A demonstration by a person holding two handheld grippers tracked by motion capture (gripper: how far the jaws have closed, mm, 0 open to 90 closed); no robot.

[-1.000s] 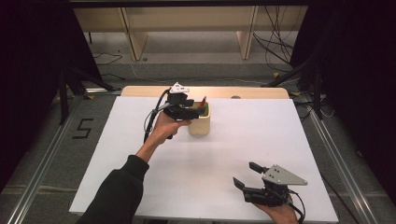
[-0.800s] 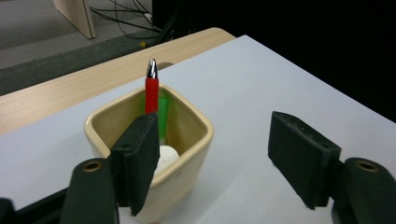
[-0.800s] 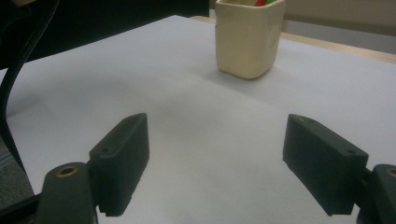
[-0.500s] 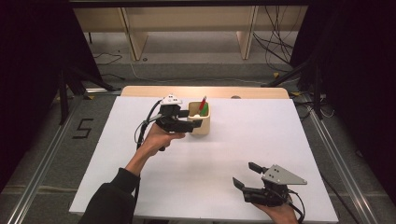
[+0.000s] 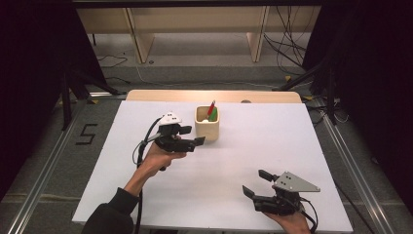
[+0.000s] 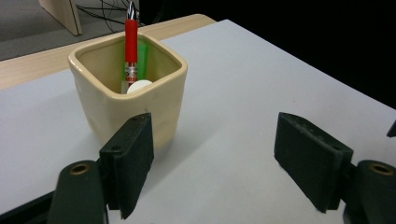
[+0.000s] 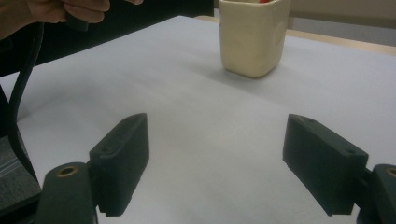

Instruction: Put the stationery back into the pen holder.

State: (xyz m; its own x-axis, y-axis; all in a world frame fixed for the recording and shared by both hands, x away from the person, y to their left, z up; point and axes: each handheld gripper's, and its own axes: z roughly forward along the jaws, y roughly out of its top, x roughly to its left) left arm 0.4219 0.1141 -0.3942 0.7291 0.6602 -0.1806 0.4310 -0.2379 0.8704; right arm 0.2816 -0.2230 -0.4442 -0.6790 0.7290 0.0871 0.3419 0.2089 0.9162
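Observation:
A cream ceramic cup (image 5: 207, 127) stands at the far middle of the white table (image 5: 272, 141). In it lean a red pen (image 5: 211, 108), a green item (image 6: 142, 56) and a white round thing (image 6: 139, 87). My left gripper (image 5: 197, 142) hovers just left of the cup, pointing at it. Its jaws have just been opening and stand open with nothing between them, the cup (image 6: 130, 102) a little beyond the left jaw. My right gripper (image 5: 254, 183) rests near the front right edge, open and empty, facing the cup (image 7: 252, 37).
A pale wooden strip (image 5: 160, 95) borders the table's far edge. Wooden shelf legs (image 5: 141, 44) and cables (image 5: 287, 48) lie on the floor behind. Metal rails (image 5: 44, 170) run along both sides of the table. A cable (image 5: 141, 146) trails from the left gripper.
My left gripper has drawn back from over the cup toward the left and lower. The red pen now stands free in the cup. The right gripper has stayed put.

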